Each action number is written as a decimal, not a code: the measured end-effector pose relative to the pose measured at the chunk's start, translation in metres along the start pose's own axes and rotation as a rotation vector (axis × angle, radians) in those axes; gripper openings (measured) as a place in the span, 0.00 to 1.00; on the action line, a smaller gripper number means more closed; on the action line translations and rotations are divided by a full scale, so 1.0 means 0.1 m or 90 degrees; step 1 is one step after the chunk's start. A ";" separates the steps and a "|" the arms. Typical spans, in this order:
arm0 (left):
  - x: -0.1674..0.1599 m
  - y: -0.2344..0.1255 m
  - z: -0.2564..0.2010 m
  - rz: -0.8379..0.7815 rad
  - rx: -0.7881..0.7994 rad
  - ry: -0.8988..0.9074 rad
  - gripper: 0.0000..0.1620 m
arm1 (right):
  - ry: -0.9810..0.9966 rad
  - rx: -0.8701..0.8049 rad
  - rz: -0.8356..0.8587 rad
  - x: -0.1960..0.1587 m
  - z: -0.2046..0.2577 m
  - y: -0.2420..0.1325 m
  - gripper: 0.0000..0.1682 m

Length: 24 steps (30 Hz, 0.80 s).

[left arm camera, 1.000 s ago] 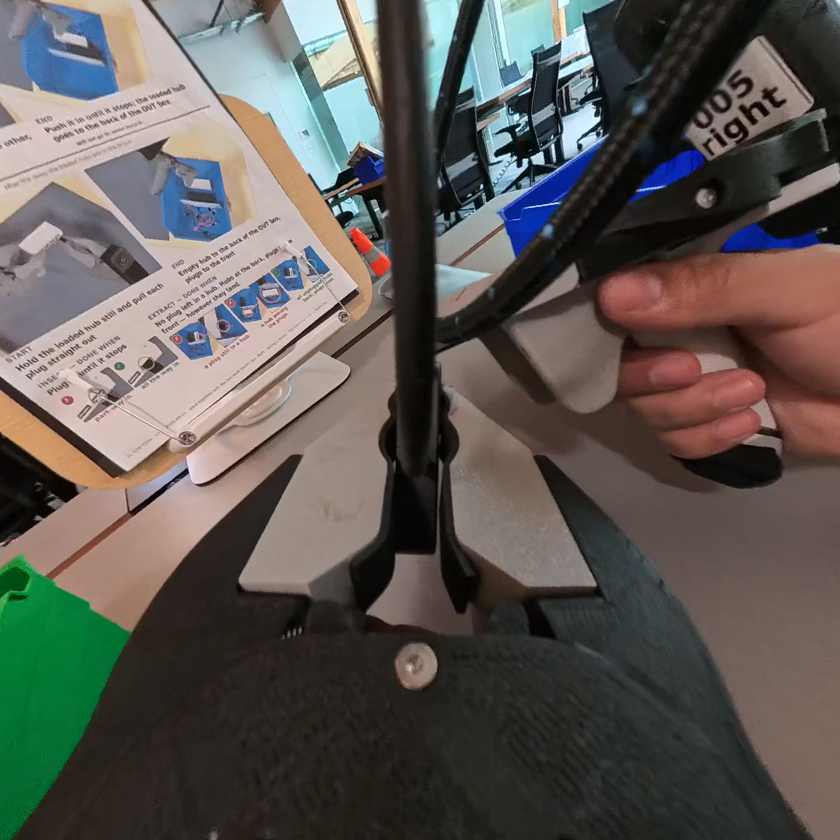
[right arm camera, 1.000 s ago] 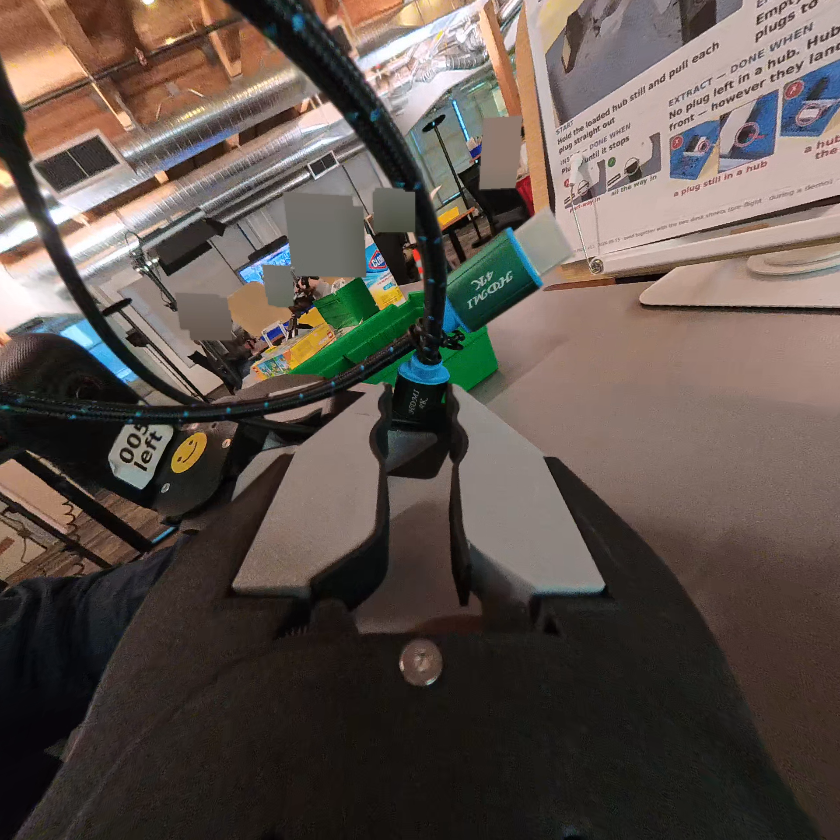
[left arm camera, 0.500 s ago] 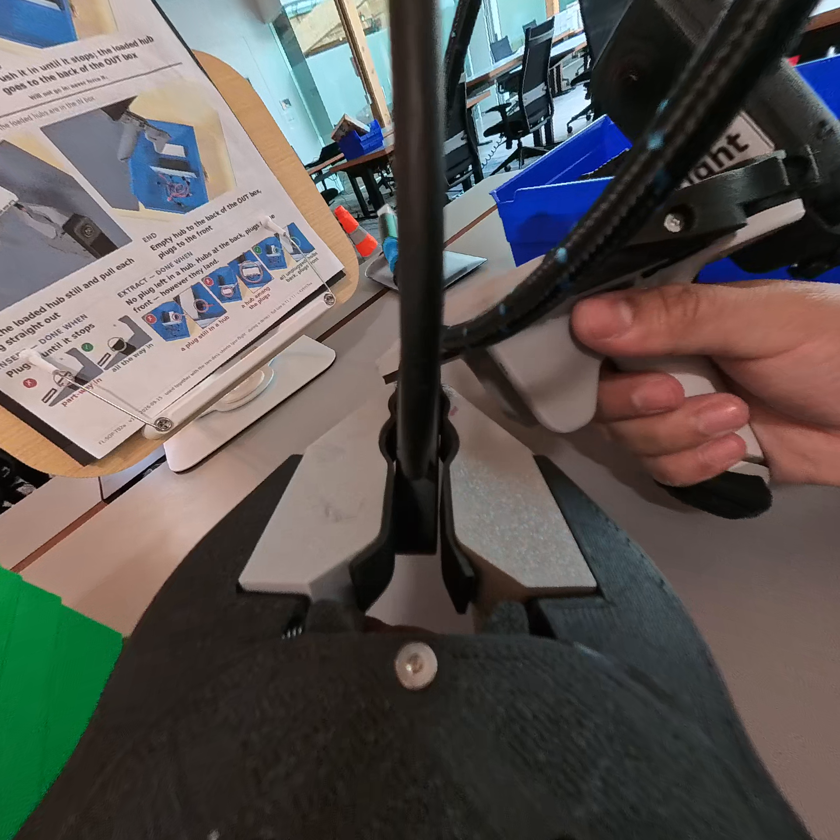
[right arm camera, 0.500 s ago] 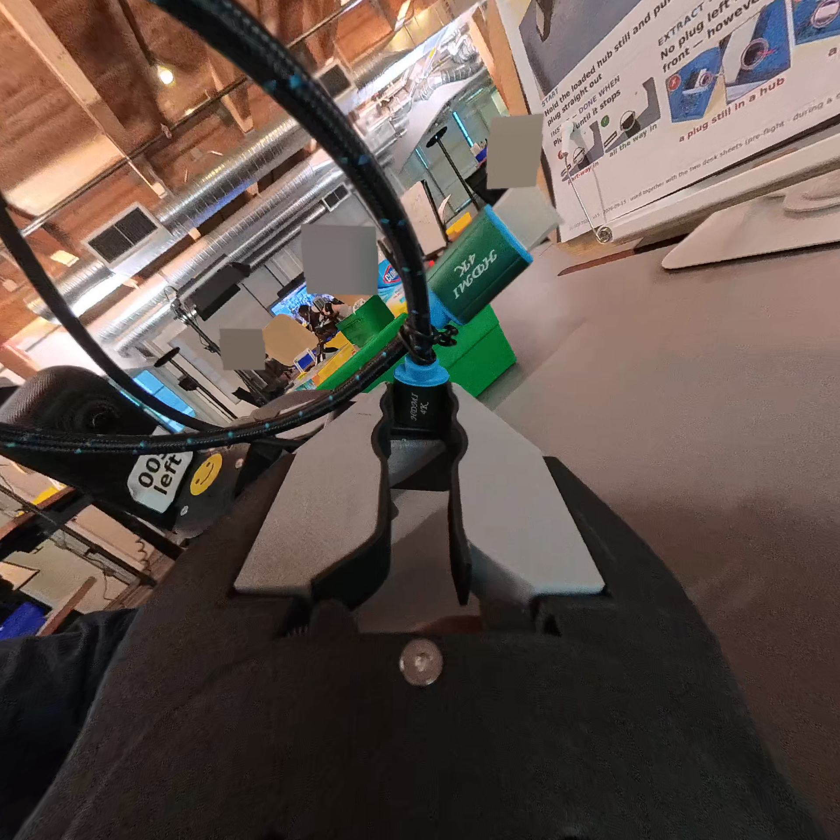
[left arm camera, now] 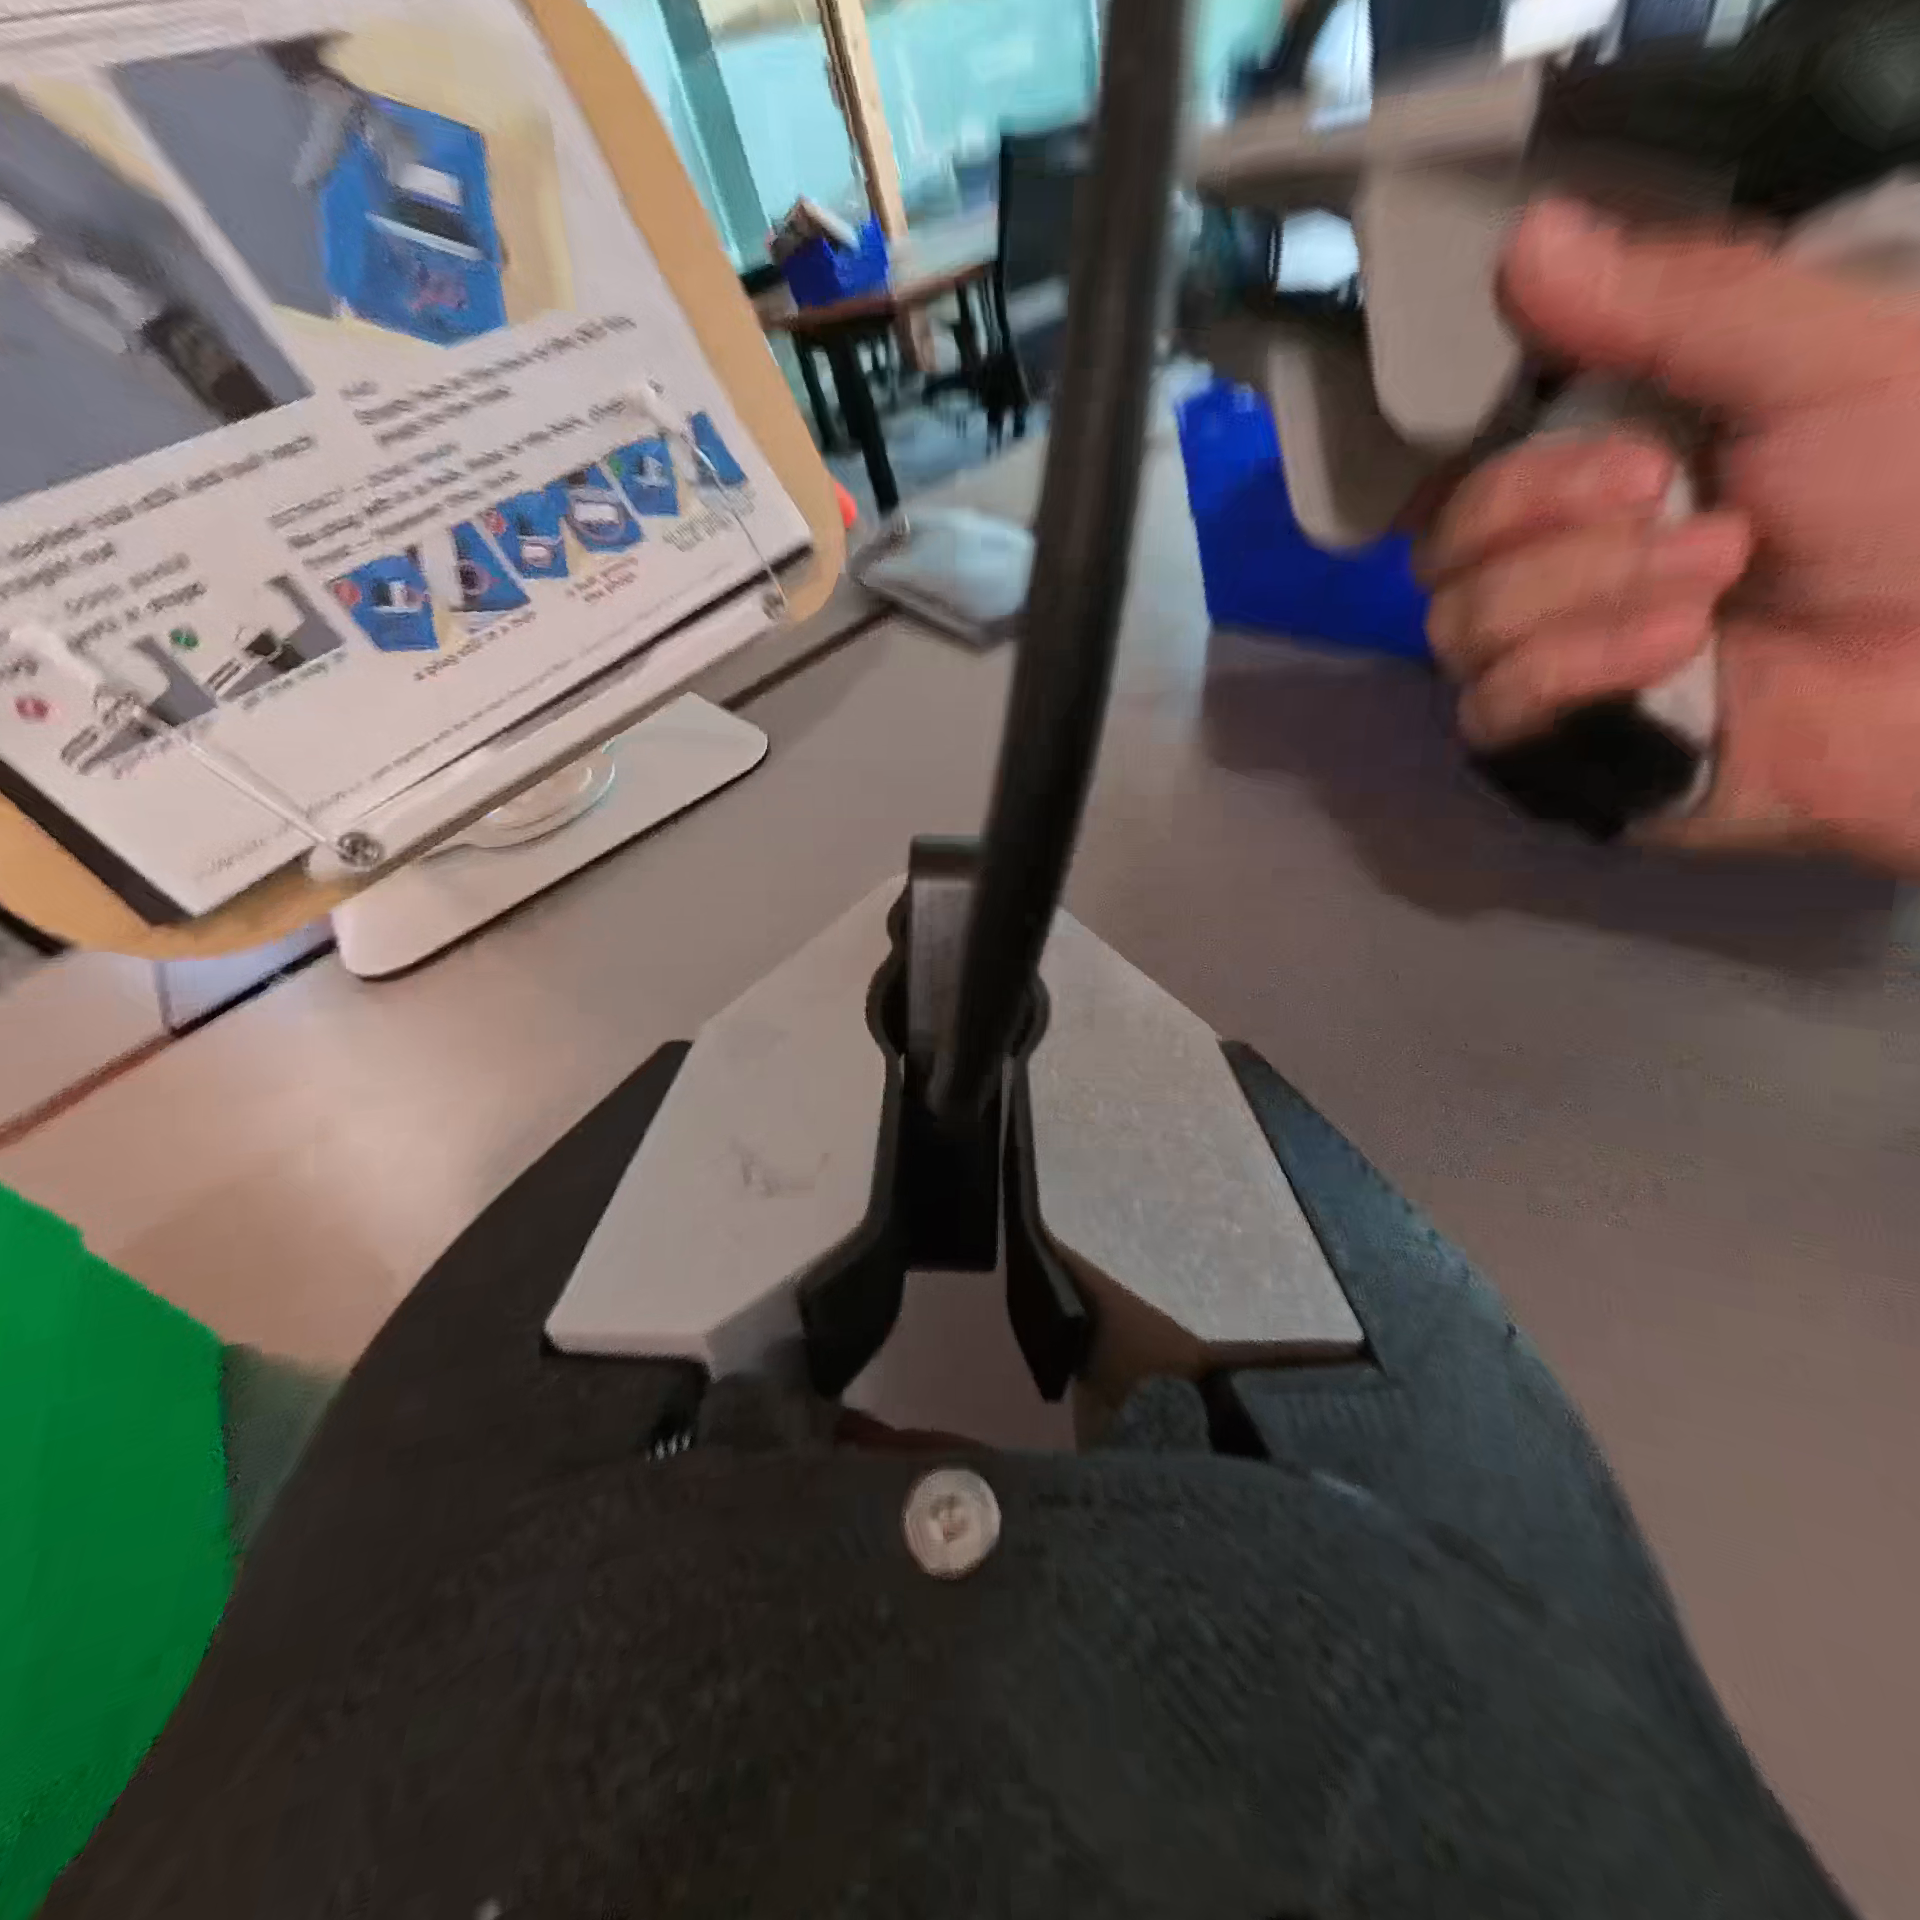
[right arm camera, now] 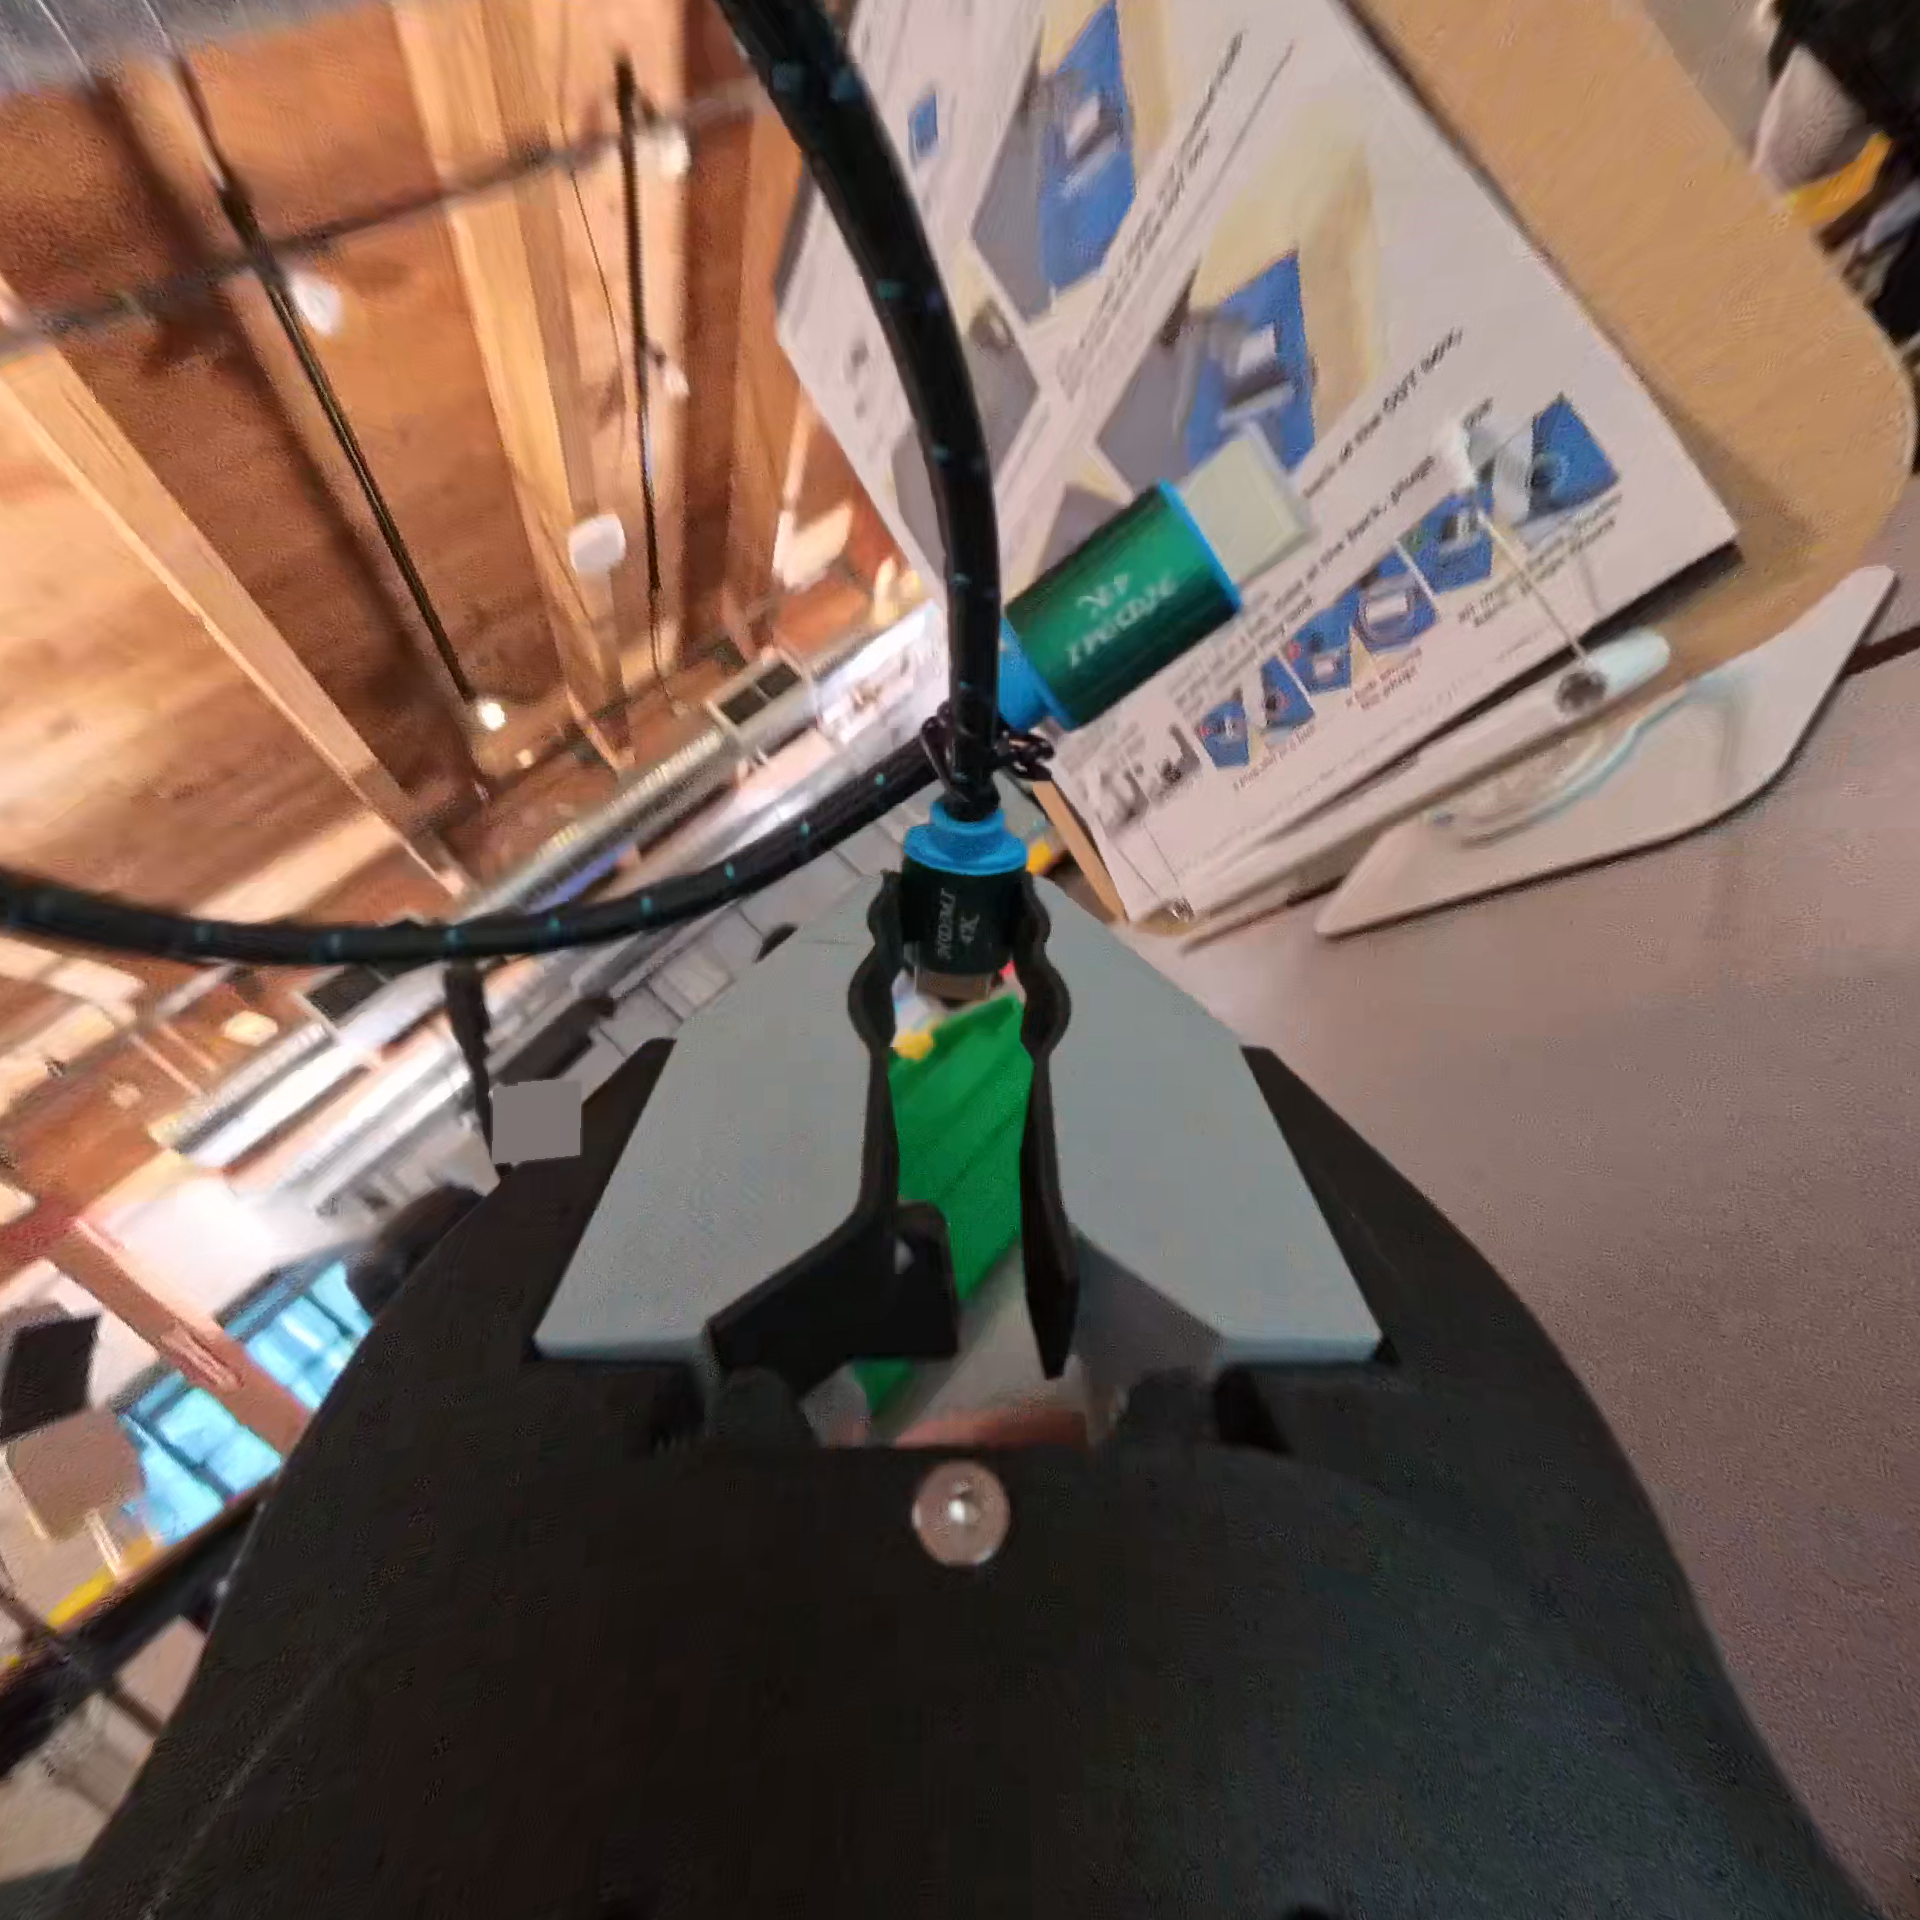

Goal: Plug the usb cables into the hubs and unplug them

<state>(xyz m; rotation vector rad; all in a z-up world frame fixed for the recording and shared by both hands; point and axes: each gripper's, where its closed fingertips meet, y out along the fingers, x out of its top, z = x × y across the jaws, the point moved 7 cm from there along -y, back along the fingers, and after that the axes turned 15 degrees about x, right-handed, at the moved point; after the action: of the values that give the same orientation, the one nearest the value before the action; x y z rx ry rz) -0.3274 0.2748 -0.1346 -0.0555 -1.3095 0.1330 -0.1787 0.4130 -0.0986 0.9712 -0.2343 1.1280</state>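
- While the right claw [right arm camera: 956, 935] is clamped on the dark green plug [right arm camera: 954, 928], that plug sits in the notch at the fingertips with its blue collar just past them. Seating it there appears to stop it from twisting.
- The braided cable [right arm camera: 940, 364] leaves the collar and arches up and over the claw, and a second run of it sweeps off to the claw's left.
- A second green connector [right arm camera: 1122, 603] hangs just ahead and to the right of the tips. It seems to be bound to the cable by a thin tie, which would explain why it floats there unheld.
- Through the gap between the jaws, behind the plug, a green bin [right arm camera: 956, 1122] shows.
- The left claw [left arm camera: 956, 997] is closed on a black plug body [left arm camera: 940, 1174] set deep between the fingers. A smooth black cable [left arm camera: 1091, 416] rises straight up from it. Whether this is the same lead as the braided one cannot be told.
- Ahead and to the right of the left claw, a hand [left arm camera: 1714, 540] grips the other tool's handle, blurred.
- Ahead and to the left stands an instruction board [left arm camera: 416, 520] propped on a stand, probably tilted for reading.
- A blue bin [left arm camera: 1278, 540] lies beyond on the table [left arm camera: 1455, 1143].
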 end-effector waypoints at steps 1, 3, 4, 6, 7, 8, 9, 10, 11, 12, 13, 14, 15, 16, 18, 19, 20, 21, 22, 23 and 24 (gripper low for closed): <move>0.02 0.00 0.05 -0.006 -0.005 -0.046 0.07 | -0.014 -0.011 0.044 -0.02 -0.04 -0.02 0.10; 0.06 0.07 0.03 -0.005 -0.020 -0.080 0.08 | -0.071 -0.025 0.101 -0.18 0.02 0.03 0.11; 0.09 0.08 -0.01 -0.009 -0.029 -0.078 0.07 | -0.087 -0.020 0.119 -0.25 0.07 0.09 0.11; 0.06 0.11 -0.06 -0.003 -0.026 -0.029 0.07 | -0.104 -0.008 0.151 -0.31 0.11 0.18 0.11; 0.02 0.11 -0.07 0.004 -0.026 -0.014 0.07 | -0.106 -0.006 0.165 -0.33 0.11 0.20 0.11; 0.01 0.11 -0.06 0.004 -0.025 -0.012 0.07 | -0.108 -0.009 0.174 -0.34 0.11 0.20 0.11; 0.01 0.11 -0.04 0.000 -0.026 -0.016 0.07 | -0.105 -0.006 0.185 -0.37 0.10 0.20 0.11; 0.01 0.11 -0.02 -0.001 -0.029 -0.023 0.07 | -0.097 0.002 0.194 -0.39 0.10 0.20 0.11; 0.02 0.11 -0.01 0.000 -0.032 -0.031 0.07 | -0.091 0.010 0.195 -0.41 0.11 0.20 0.11; 0.02 0.11 -0.01 -0.003 -0.034 -0.037 0.07 | -0.093 0.015 0.197 -0.42 0.12 0.21 0.11; 0.03 0.11 -0.02 -0.006 -0.040 -0.037 0.07 | -0.101 0.018 0.208 -0.43 0.14 0.22 0.11; 0.03 0.11 -0.04 -0.005 -0.045 -0.032 0.07 | -0.113 0.017 0.221 -0.46 0.15 0.23 0.11; 0.02 0.10 -0.07 -0.005 -0.048 -0.023 0.07 | -0.128 0.010 0.231 -0.48 0.16 0.23 0.11; 0.01 0.11 -0.10 -0.005 -0.047 -0.007 0.07 | -0.143 0.004 0.240 -0.50 0.18 0.24 0.11; -0.01 0.11 -0.16 -0.004 -0.042 0.039 0.07 | -0.176 -0.001 0.261 -0.54 0.28 0.24 0.11; -0.02 0.11 -0.19 -0.002 -0.037 0.062 0.07 | -0.197 -0.004 0.272 -0.53 0.35 0.23 0.11; -0.03 0.11 -0.21 -0.004 -0.033 0.081 0.07 | -0.221 -0.006 0.285 -0.51 0.44 0.21 0.11; -0.04 0.11 -0.24 -0.005 -0.033 0.097 0.07 | -0.250 -0.011 0.300 -0.46 0.55 0.18 0.11; -0.04 0.11 -0.25 -0.002 -0.035 0.108 0.07 | -0.280 -0.021 0.314 -0.38 0.66 0.14 0.11; -0.05 0.11 -0.26 0.001 -0.036 0.114 0.07 | -0.309 -0.032 0.325 -0.26 0.78 0.08 0.11; -0.05 0.10 -0.27 0.002 -0.038 0.116 0.07 | -0.335 -0.043 0.335 -0.11 0.90 0.00 0.11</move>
<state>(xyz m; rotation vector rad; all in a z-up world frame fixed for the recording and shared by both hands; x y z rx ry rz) -0.3033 0.2854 -0.1478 -0.1181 -1.1319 0.0898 -0.1572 0.3380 -0.0523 1.1695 -0.9926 1.3040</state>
